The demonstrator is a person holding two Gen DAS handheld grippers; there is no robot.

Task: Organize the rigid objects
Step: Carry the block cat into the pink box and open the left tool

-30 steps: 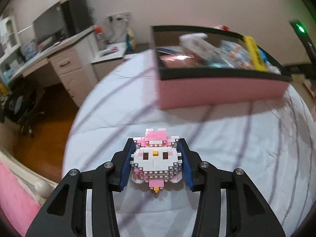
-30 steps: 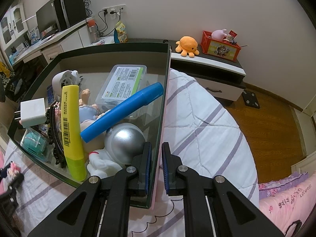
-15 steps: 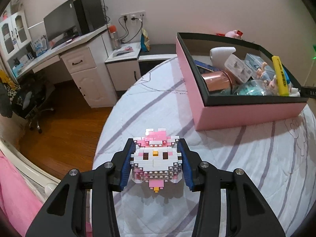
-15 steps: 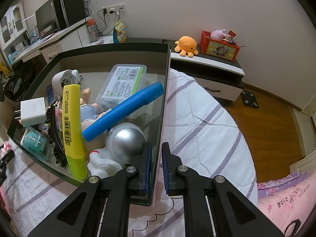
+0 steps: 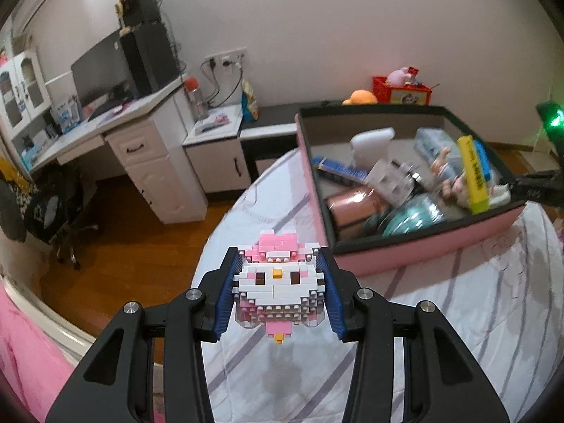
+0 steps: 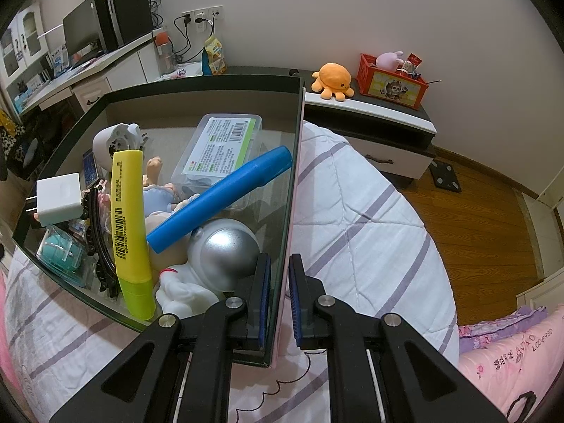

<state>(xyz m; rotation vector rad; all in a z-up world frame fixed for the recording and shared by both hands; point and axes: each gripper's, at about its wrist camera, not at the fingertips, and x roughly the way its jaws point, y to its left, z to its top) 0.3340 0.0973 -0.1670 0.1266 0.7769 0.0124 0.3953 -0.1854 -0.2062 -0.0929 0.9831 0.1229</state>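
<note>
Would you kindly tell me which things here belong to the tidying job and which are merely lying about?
Part of the job:
- brick-built toy, held in the left gripper
- pink box, its wall clamped by the right gripper
- yellow highlighter, blue marker, white charger, already inside

Lying about:
- orange plush
- red crate
- monitor

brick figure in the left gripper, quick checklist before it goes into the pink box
1. Left gripper shut on brick figure: ok.
2. Figure clear of the bedspread: ok.
3. Right gripper clamped on pink box wall: ok.
4. Free spot in box: not ok near yellow highlighter and blue marker; open floor at far end.
5. Figure's bricks all firmly seated: cannot tell.
</note>
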